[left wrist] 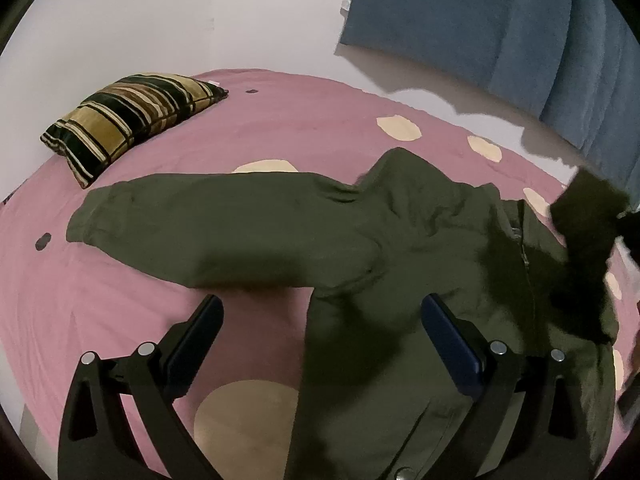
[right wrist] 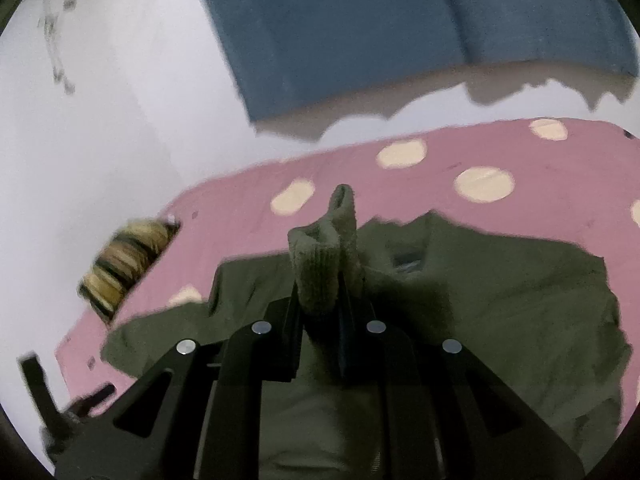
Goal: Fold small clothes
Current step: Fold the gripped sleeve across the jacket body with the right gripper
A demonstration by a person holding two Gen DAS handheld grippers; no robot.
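An olive green jacket (left wrist: pixel 400 248) lies spread on a pink bed sheet (left wrist: pixel 120 300) with cream dots. One sleeve (left wrist: pixel 208 224) stretches flat to the left. My left gripper (left wrist: pixel 320 304) hovers open over the jacket's left side edge, with nothing between its fingers. The other sleeve (left wrist: pixel 584 240) is lifted off the bed at the right. My right gripper (right wrist: pixel 320 300) is shut on that sleeve's ribbed cuff (right wrist: pixel 324 256), which sticks up past the fingers. Below it the jacket's body (right wrist: pixel 500 300) lies flat.
A striped black and gold cushion (left wrist: pixel 128 120) lies at the far left of the bed. Behind the bed is a white wall (left wrist: pixel 200 12) with a blue cloth (left wrist: pixel 500 20) hanging on it.
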